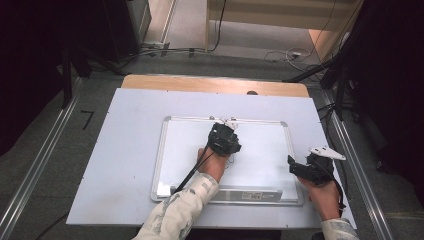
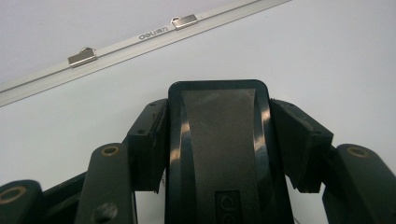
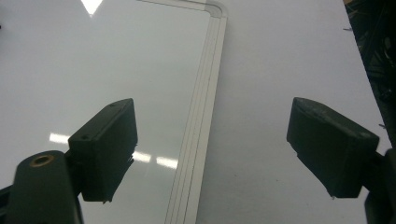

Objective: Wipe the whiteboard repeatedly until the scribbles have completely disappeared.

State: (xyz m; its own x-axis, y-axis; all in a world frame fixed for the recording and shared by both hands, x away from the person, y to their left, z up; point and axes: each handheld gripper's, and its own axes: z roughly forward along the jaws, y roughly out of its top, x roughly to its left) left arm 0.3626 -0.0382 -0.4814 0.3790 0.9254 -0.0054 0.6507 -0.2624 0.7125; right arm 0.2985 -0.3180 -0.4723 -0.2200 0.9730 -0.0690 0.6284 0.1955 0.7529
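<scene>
The big white board with a silver metal frame [image 1: 260, 150] lies flat on the pale grey table top [image 1: 125, 150]. My left arm reaches far over its middle. My left gripper [image 1: 223, 131] points down near the top edge and squeezes a flat black eraser block [image 2: 219, 140] tight. My right gripper [image 1: 296, 167] rests by the board's right edge with jaws wide apart, holding nothing.

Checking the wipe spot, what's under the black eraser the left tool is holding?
The black eraser, clamped in the left tool, sits over the whiteboard, whose visible surface around it looks clean. The patch directly beneath the eraser is covered, so any marks there cannot be seen.
</scene>
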